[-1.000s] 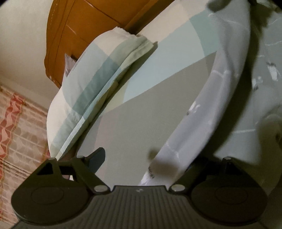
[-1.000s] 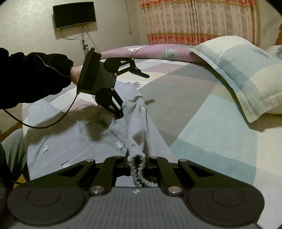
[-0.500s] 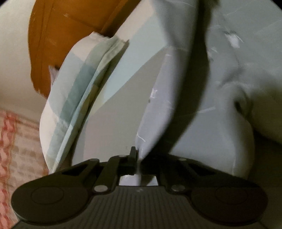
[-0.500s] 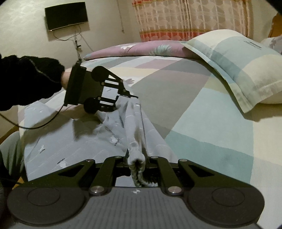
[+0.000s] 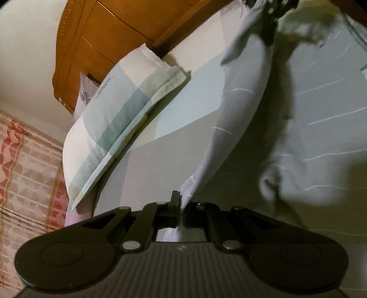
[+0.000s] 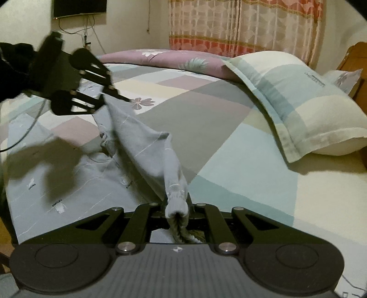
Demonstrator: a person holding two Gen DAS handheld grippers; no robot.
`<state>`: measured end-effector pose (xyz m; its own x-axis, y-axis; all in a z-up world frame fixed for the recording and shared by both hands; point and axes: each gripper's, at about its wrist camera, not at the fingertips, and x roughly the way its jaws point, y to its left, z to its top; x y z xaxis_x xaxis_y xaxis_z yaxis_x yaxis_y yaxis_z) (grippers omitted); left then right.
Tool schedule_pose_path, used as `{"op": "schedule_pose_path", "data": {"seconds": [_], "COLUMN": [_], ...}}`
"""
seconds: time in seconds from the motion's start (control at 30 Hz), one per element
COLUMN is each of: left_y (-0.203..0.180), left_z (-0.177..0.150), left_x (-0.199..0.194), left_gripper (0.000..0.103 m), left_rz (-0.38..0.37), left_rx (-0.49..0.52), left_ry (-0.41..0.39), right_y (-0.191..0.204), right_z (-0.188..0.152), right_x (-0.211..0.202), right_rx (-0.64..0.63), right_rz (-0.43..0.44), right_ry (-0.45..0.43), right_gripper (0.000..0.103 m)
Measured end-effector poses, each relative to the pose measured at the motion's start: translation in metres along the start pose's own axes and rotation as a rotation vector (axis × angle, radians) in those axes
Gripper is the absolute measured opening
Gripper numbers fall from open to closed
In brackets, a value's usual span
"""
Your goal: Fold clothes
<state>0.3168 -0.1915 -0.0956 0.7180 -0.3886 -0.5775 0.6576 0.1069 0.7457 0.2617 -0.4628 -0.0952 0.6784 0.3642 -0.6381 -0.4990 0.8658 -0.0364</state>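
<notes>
Soft blocks of grey, mint, cream and pale purple cover the bed sheet (image 6: 229,146), and a big checked pillow (image 6: 298,110) lies on it near the wooden headboard (image 5: 110,36). Red and cream curtains (image 6: 240,25) hang behind the bed, and a dark TV (image 6: 79,8) sits high on the wall. On the sheet, near the side of the bed, lies a pale grey piece of clothing (image 6: 75,181) with thin white lines and little prints on it. Most of it is spread flat, but one long part is pulled up off the bed like a twisted rope between the two grippers. The right gripper (image 6: 177,207) pinches a bunched, stretchy cuff at one end, and its jaws are nearly together around it. The left gripper (image 6: 118,95), held by a hand in a black fuzzy sleeve (image 6: 11,68), is closed tight on a thin edge of the same cloth. A second ago the left gripper was wide open and just above the cloth; now it has snapped closed on it and has gone higher, so the cloth is stretched up more. The right gripper has hardly moved.
</notes>
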Motion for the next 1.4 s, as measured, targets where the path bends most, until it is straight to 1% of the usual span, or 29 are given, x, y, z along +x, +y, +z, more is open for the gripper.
{"op": "schedule_pose_path", "data": {"seconds": [0.13,0.23,0.37,0.47,0.53,0.63,0.7,0.8,0.87,0.9,0.93,1.0,1.03,1.2,1.27,1.4], "left_y": [-0.004,-0.01,-0.021,-0.031,-0.039,-0.055,-0.067,-0.086,-0.097,-0.102,-0.106,-0.112,-0.113,-0.112,-0.111,-0.108], "left_z": [0.007,0.013,0.024,0.029,0.03,0.032,0.032,0.03,0.03,0.029,0.028,0.027,0.026,0.022,0.02,0.02], "left_x": [-0.03,-0.051,-0.076,-0.088,-0.092,-0.092,-0.092,-0.094,-0.093,-0.09,-0.087,-0.079,-0.077,-0.068,-0.066,-0.066], "left_gripper": [0.001,0.001,0.001,0.001,0.001,0.0,0.0,0.0,0.001,0.001,0.001,0.0,0.0,0.0,0.0,0.001], "left_rz": [0.002,-0.007,-0.031,-0.073,-0.118,-0.172,-0.22,-0.27,-0.297,-0.305,-0.307,-0.313,-0.312,-0.307,-0.31,-0.308], "left_rx": [-0.039,-0.052,-0.035,-0.035,-0.03,0.012,0.022,0.034,0.021,0.018,0.017,0.007,-0.002,-0.082,-0.11,-0.149], "left_ry": [-0.013,-0.04,-0.076,-0.073,-0.063,-0.042,-0.034,-0.031,-0.027,-0.023,-0.02,-0.014,-0.01,-0.005,-0.007,-0.008], "right_y": [0.0,0.001,0.001,0.003,0.007,0.016,0.023,0.032,0.037,0.039,0.042,0.048,0.051,0.076,0.086,0.115], "right_z": [-0.002,-0.003,-0.007,-0.011,-0.016,-0.021,-0.025,-0.03,-0.035,-0.037,-0.039,-0.043,-0.046,-0.058,-0.057,-0.055], "right_x": [-0.009,-0.016,-0.025,-0.03,-0.032,-0.032,-0.03,-0.028,-0.027,-0.027,-0.026,-0.027,-0.029,-0.044,-0.044,-0.026], "right_rx": [0.008,0.004,-0.007,-0.019,-0.046,-0.095,-0.132,-0.168,-0.164,-0.164,-0.165,-0.173,-0.18,-0.258,-0.271,-0.372], "right_rz": [-0.021,-0.028,-0.027,-0.018,-0.01,0.006,0.013,0.012,0.015,0.009,0.002,-0.014,-0.03,-0.142,-0.16,-0.202], "right_ry": [-0.015,-0.018,-0.017,-0.013,-0.004,0.025,0.054,0.089,0.104,0.118,0.132,0.164,0.177,0.228,0.229,0.231], "right_gripper": [0.011,0.011,0.012,0.012,0.012,0.012,0.012,0.013,0.017,0.023,0.026,0.026,0.031,0.043,0.043,0.043]}}
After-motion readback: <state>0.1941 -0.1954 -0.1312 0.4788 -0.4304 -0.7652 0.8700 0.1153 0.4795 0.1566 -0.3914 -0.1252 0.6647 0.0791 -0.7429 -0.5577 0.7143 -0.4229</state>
